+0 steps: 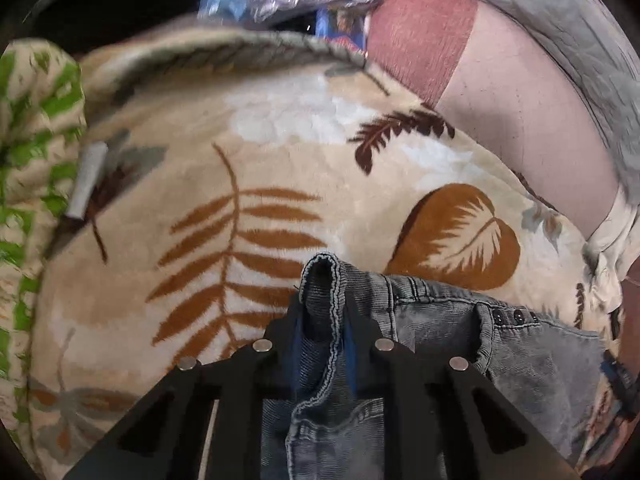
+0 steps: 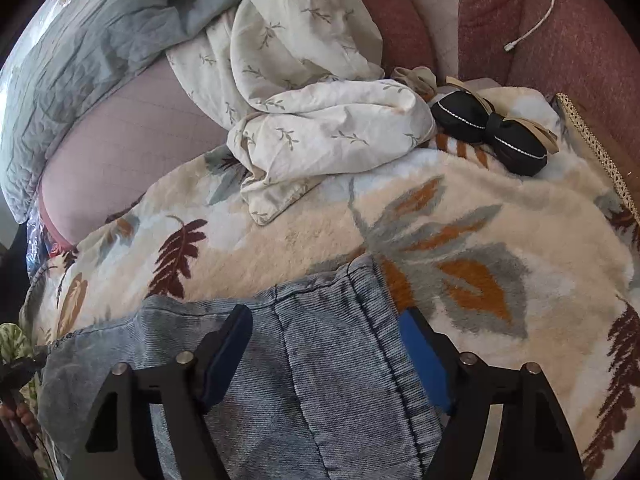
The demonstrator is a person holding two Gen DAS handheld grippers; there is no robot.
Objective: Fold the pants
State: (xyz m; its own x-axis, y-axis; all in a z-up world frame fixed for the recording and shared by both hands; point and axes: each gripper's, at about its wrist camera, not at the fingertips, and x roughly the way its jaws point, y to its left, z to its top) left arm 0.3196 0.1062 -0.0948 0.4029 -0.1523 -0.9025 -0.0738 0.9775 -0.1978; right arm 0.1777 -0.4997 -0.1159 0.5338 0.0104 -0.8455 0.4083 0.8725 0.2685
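Observation:
Grey denim pants (image 1: 440, 340) lie on a leaf-print fleece blanket (image 1: 280, 152). In the left wrist view my left gripper (image 1: 324, 312) is shut on a pinched fold of the pants' edge, near the waistband with dark buttons (image 1: 516, 316). In the right wrist view the pants (image 2: 320, 360) show as a blue-grey leg with seams. My right gripper (image 2: 324, 328) is open, its fingers (image 2: 232, 344) standing wide on either side of the leg, the cloth lying between them.
A crumpled white sprigged sheet (image 2: 304, 92) and a black padded item (image 2: 488, 136) lie at the far side of the blanket. A grey quilt (image 2: 80, 60), red cushions (image 2: 560, 40) and a white cable (image 2: 536, 20) lie beyond. A grey cylinder (image 1: 86, 180) lies left.

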